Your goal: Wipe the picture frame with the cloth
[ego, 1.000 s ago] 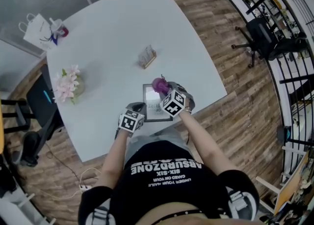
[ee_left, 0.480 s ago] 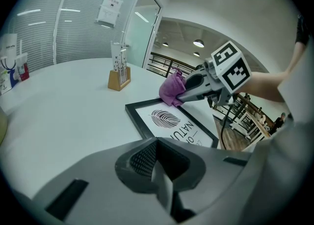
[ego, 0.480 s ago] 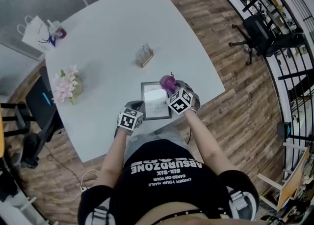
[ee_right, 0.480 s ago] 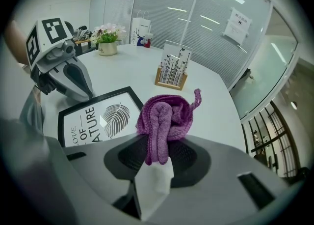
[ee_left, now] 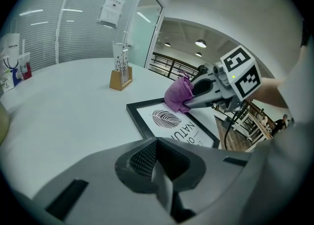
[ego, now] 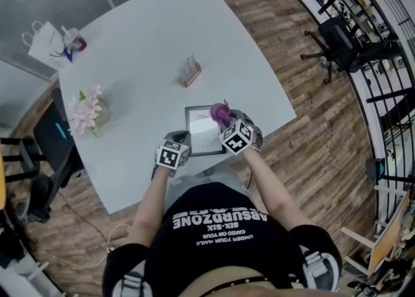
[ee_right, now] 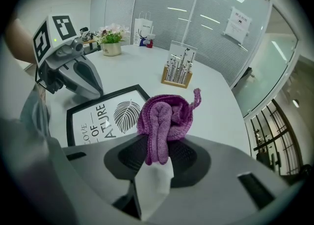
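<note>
1. Office room with wood flooring and glass partitions; a white desk (ego: 149,43) carries a card stand (ego: 190,72) far of centre and a pot of flowers (ego: 87,109) at the left.
2. The picture frame (ego: 201,137) lies flat at the near edge of the desk, print facing up.
3. The right gripper (ego: 224,119) has its jaws clamped on the purple cloth (ego: 218,111). The cloth is bunched into a wad, which sits over the frame's far right corner, at or just above the glass.
4. The left gripper (ego: 179,136) has its jaws together with nothing between them. Its tip is at the frame's near left corner, probably steadying it, though I cannot tell whether it presses.
5. My judgement is that wiping is under way but not finished. The cloth covers only one corner, and the middle, near and left parts of the glass and border are likely left to do. No dirt shows, so the wiped share cannot be read.
</note>
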Demonstrator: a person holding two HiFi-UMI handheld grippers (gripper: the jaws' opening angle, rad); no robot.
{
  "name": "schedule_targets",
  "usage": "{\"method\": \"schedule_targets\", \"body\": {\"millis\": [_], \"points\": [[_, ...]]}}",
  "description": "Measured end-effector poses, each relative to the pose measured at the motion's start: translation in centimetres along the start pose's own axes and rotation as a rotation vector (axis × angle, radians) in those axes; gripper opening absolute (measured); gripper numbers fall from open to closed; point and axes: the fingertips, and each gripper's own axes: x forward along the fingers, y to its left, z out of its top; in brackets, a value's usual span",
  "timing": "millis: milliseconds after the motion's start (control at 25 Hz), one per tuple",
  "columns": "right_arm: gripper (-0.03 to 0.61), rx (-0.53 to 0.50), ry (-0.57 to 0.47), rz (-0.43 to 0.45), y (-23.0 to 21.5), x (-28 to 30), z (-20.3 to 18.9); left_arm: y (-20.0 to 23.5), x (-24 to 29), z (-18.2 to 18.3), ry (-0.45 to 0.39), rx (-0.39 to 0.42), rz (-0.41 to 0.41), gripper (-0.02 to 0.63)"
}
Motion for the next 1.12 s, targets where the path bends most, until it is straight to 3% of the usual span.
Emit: {"method": "schedule_targets", "body": {"millis": [520, 1120], "points": [[0.13, 0.016, 0.002, 0.031, 1.5, -0.5, -0.8, 0.2, 0.0, -0.1, -0.012, -0.003, 0.008, 0.015], [0.13, -0.051, 0.009, 0.086, 3.2, 1.1, 1.7, 0.1, 0.0, 0.0, -0.012, -0.015, -0.006, 0.015]]}}
